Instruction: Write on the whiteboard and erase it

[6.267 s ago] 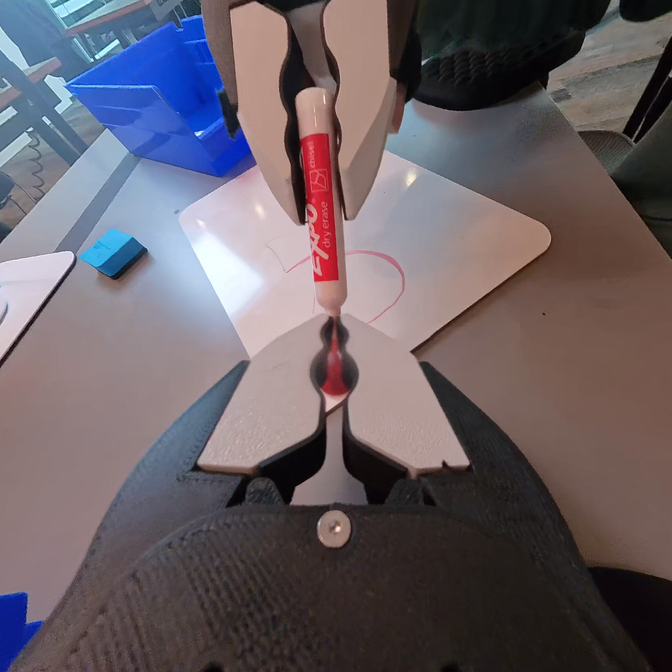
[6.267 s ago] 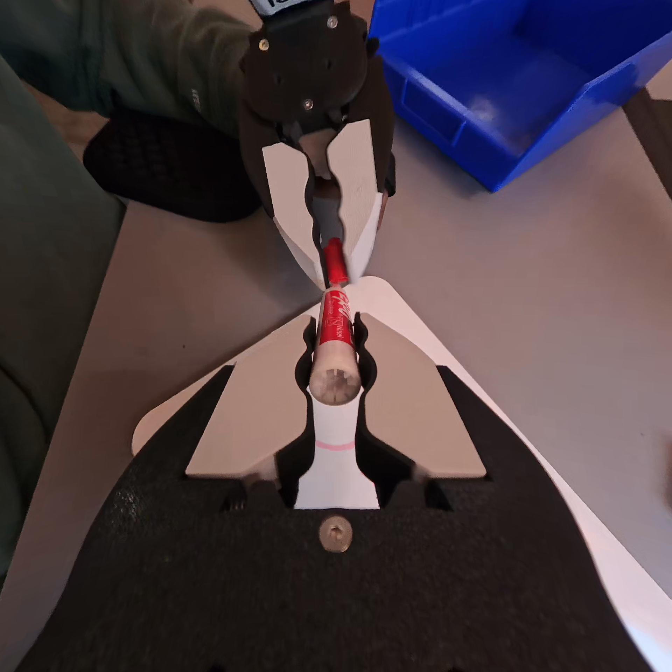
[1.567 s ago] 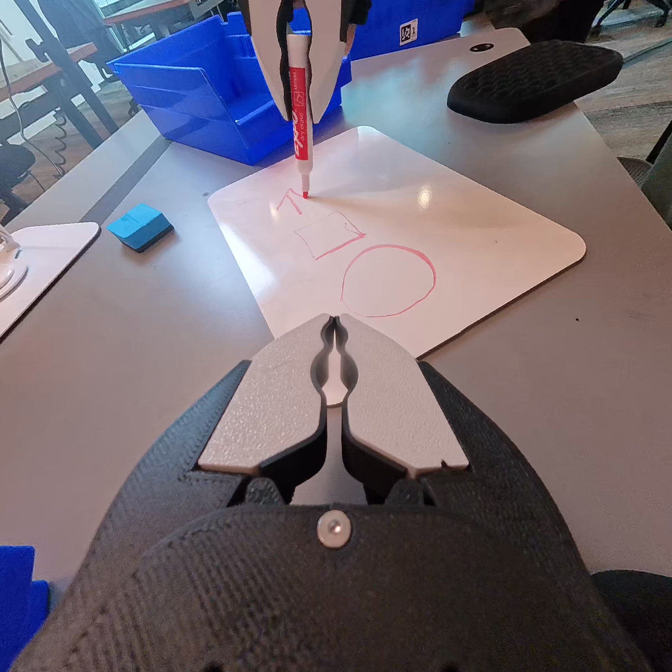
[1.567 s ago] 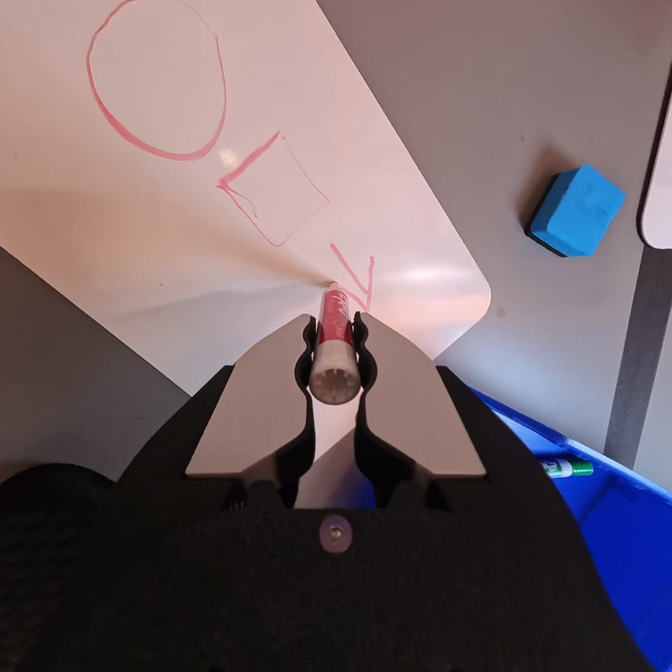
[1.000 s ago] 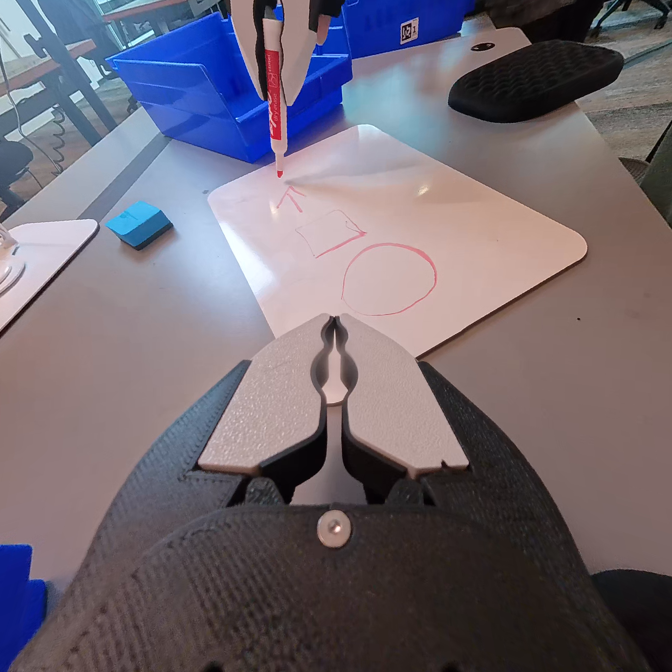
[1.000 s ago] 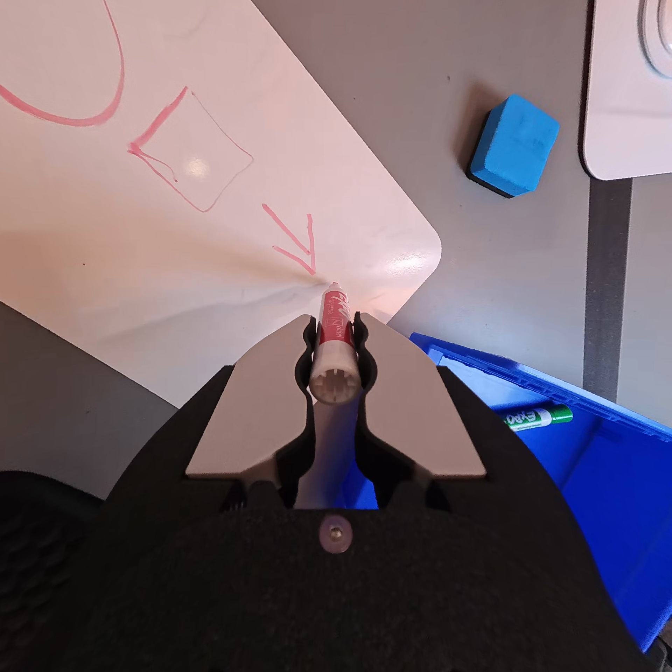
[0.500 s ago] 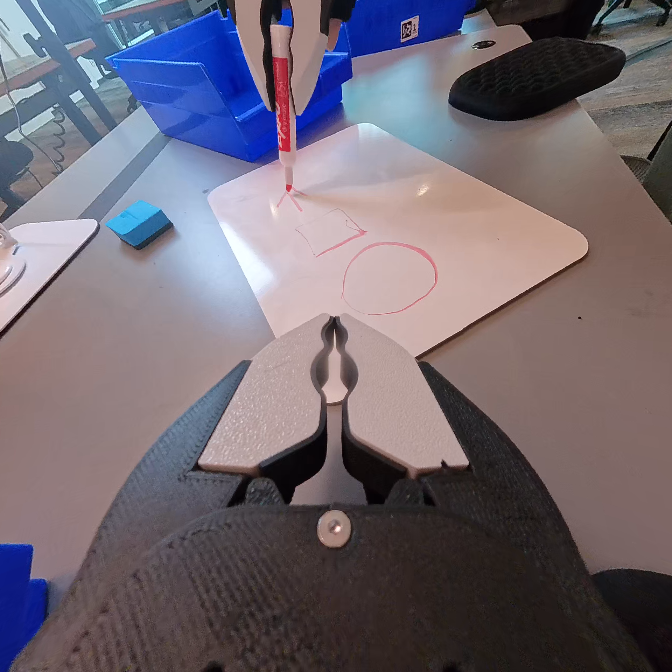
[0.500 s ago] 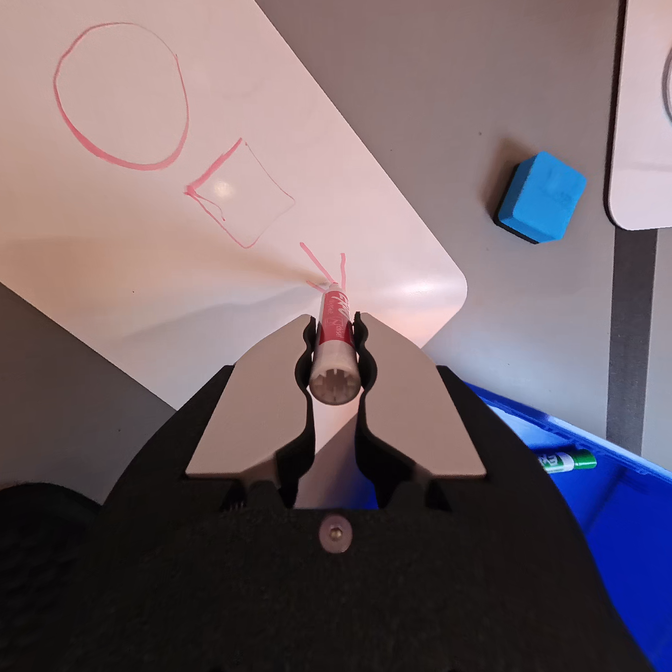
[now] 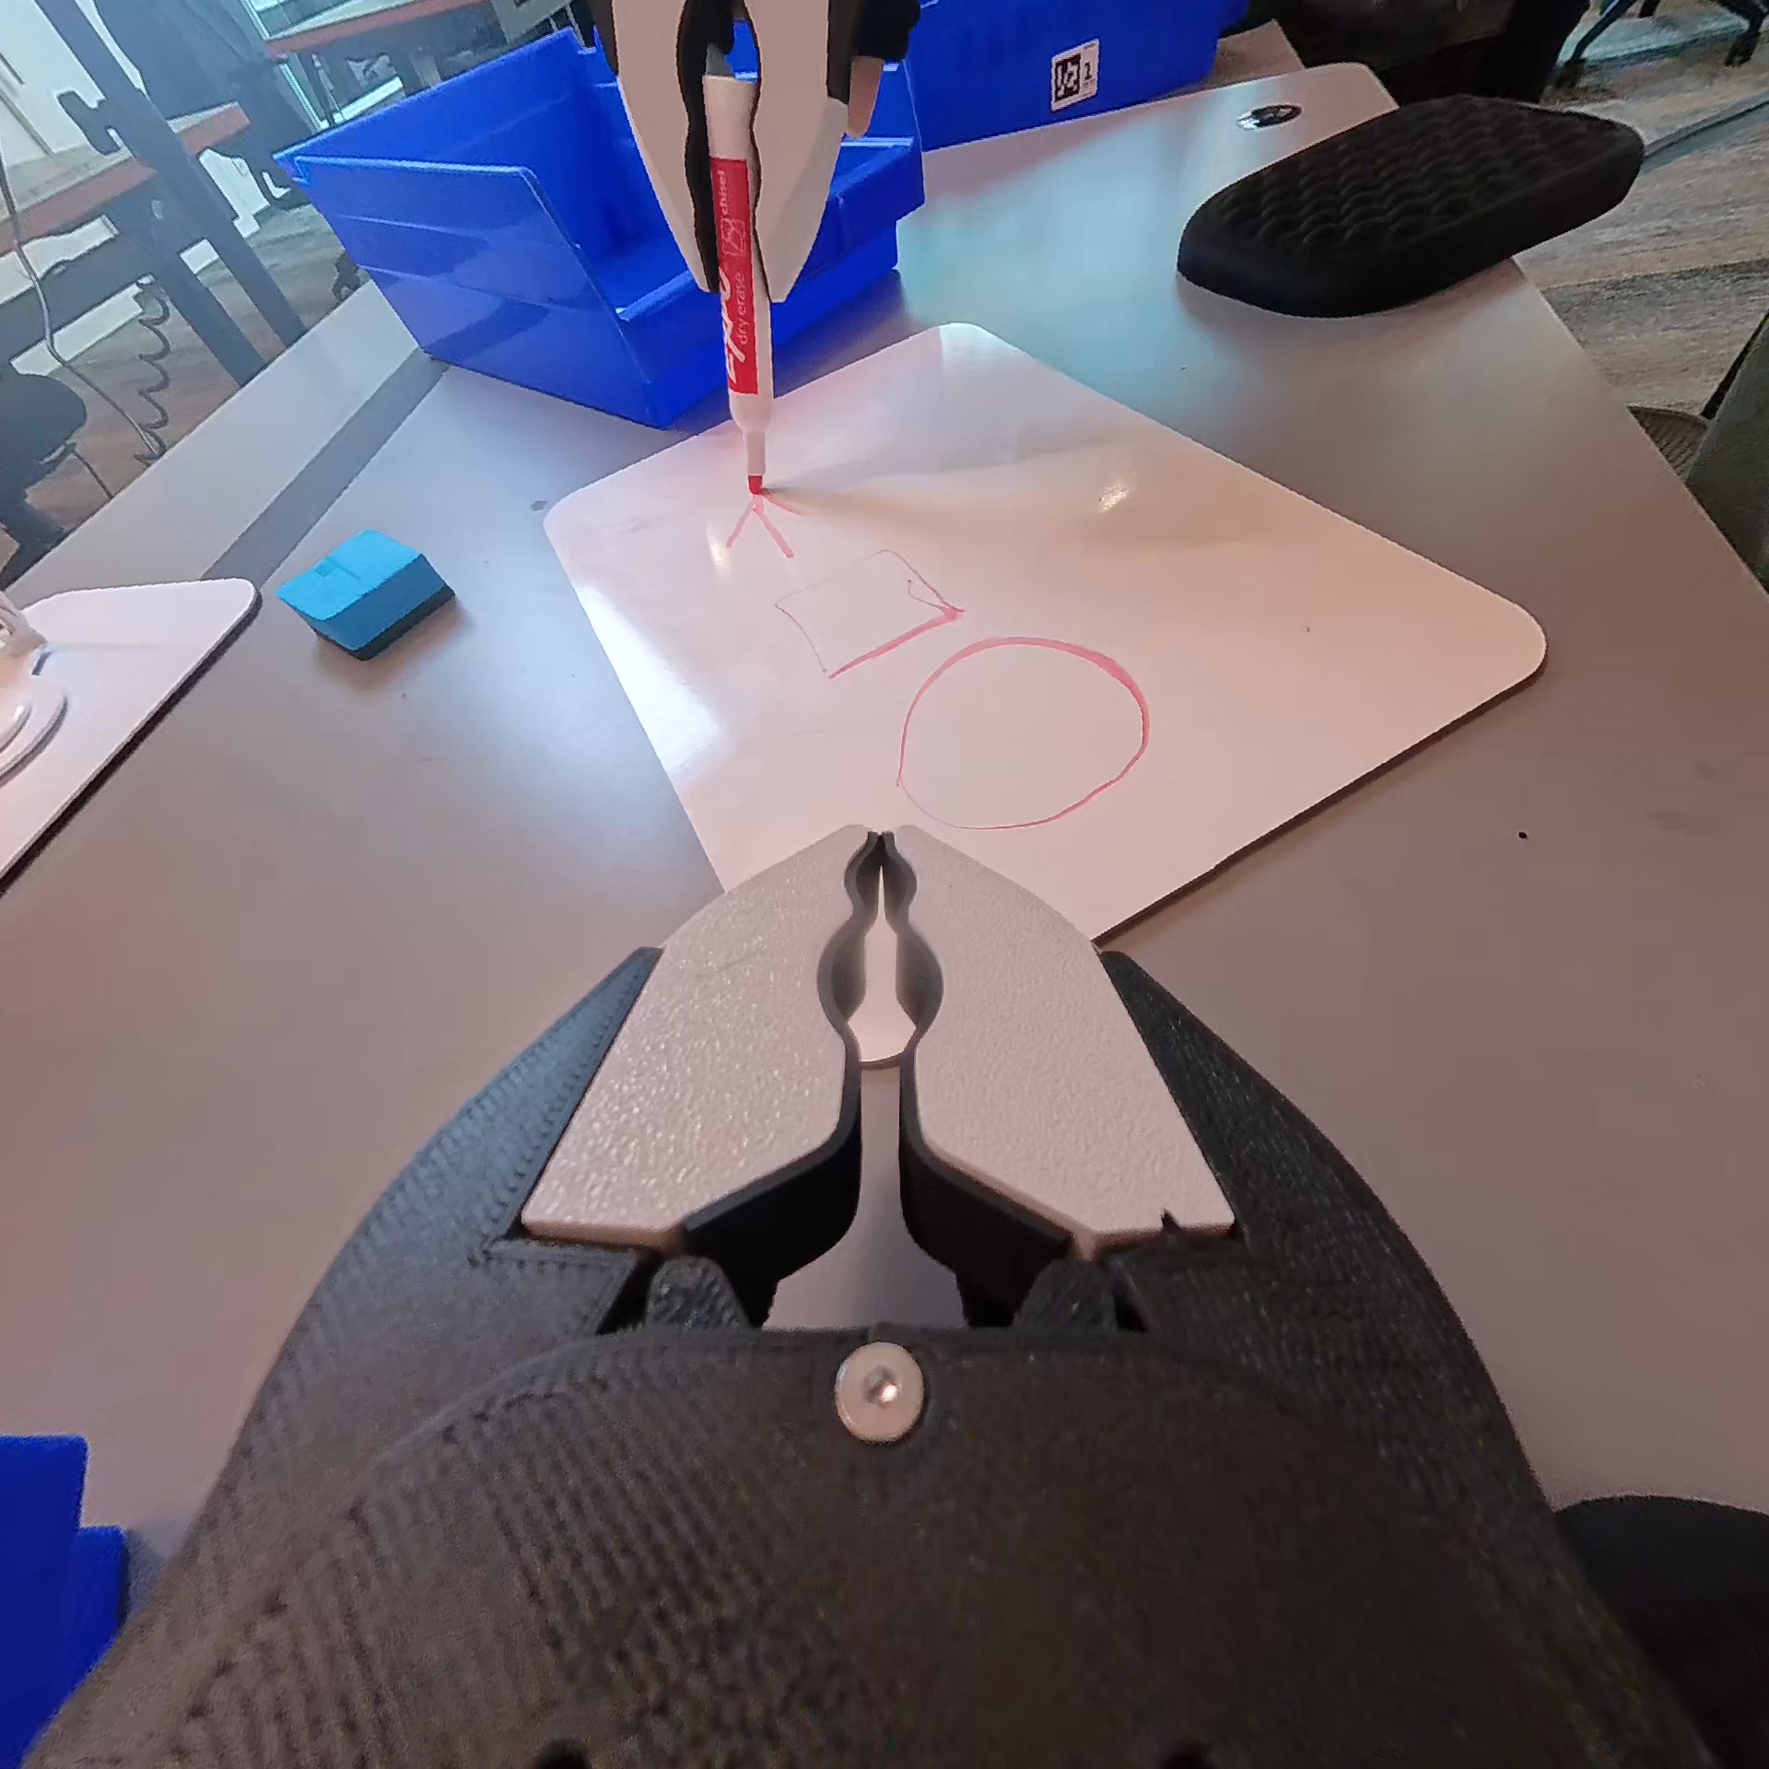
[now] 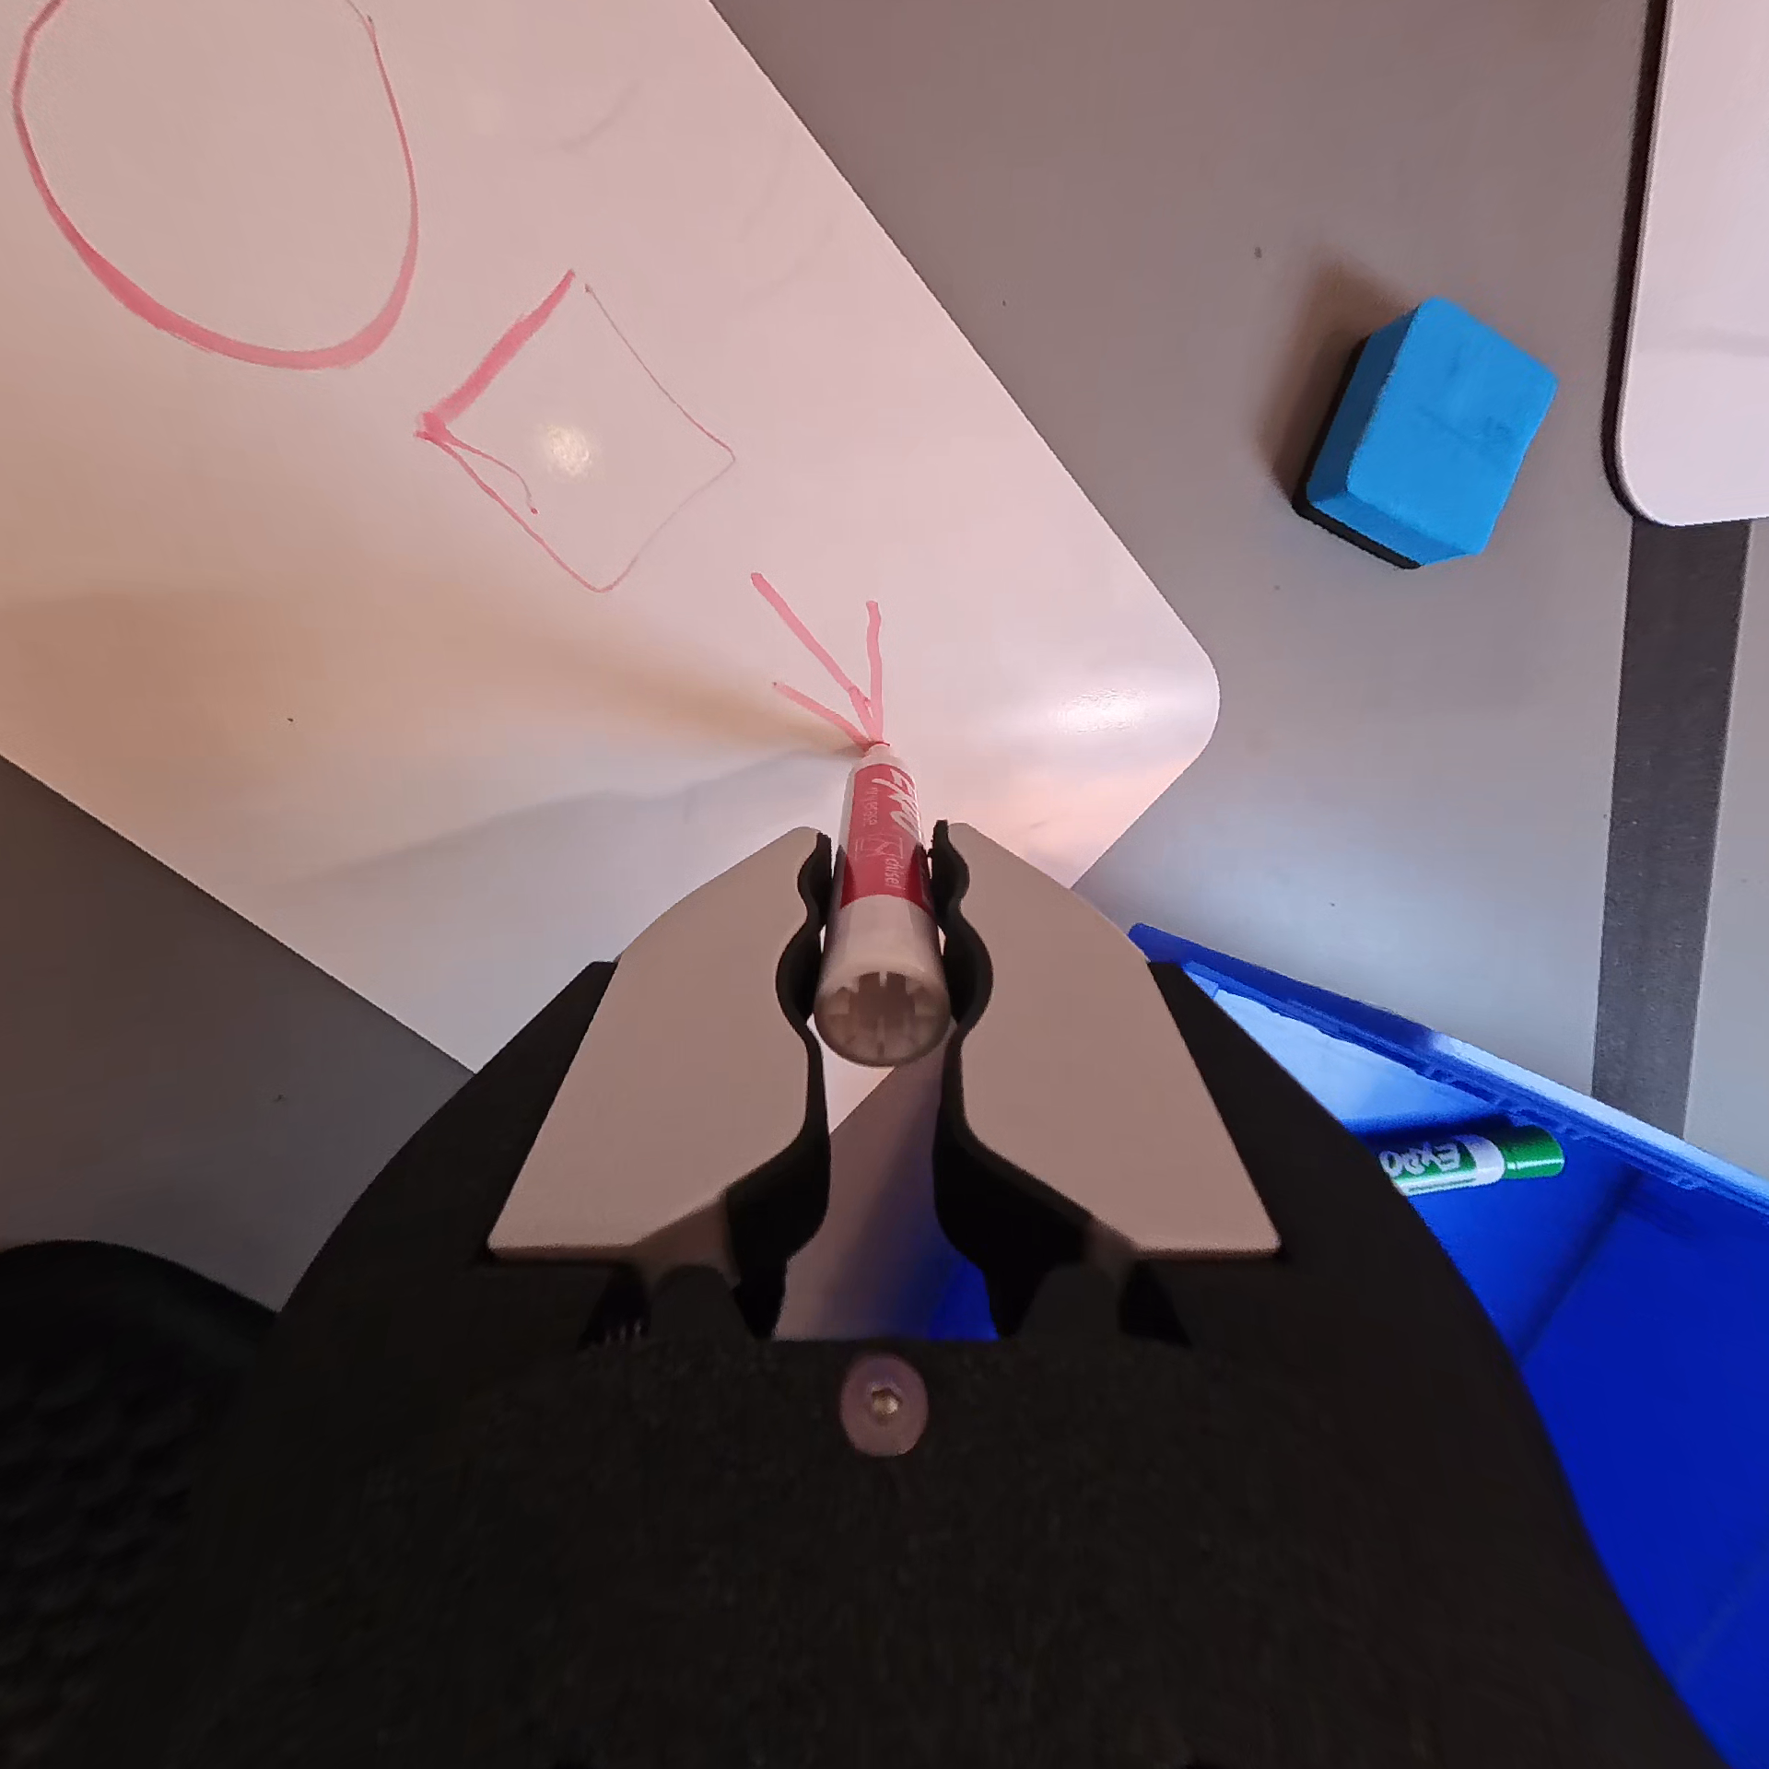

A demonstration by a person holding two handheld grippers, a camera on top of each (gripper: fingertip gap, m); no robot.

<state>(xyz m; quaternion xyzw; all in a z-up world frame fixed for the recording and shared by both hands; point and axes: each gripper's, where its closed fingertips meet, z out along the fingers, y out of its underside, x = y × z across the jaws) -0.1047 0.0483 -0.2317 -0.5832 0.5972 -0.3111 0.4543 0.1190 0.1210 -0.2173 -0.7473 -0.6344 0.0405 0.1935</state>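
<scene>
A white whiteboard [image 9: 1197, 536] lies flat on the grey table [image 9: 287, 909], also in the right wrist view [image 10: 239, 622]. It bears a red circle [image 9: 1022, 732], a square [image 9: 866, 613] and a few short strokes meeting at a point [image 9: 761, 526]. My right gripper [image 10: 881, 838] is shut on a red marker [image 10: 876, 862], upright, tip on the board at the strokes [image 10: 842, 670]. It shows from afar in the left wrist view [image 9: 737, 278] with the marker [image 9: 745, 316]. My left gripper [image 9: 881, 842] is shut and empty at the board's near corner. A blue eraser [image 9: 364, 593] lies left of the board [image 10: 1426, 431].
A blue bin [image 9: 593, 239] stands behind the board; in the right wrist view [image 10: 1579, 1292] it holds a green marker [image 10: 1474, 1160]. A second white board [image 9: 105, 670] lies at the far left. A black padded chair arm [image 9: 1417, 201] is at the back right.
Since 6.3 s ago the two grippers parted and the marker came uncapped. In the last second the right gripper added strokes beside the square. The left gripper has stayed still.
</scene>
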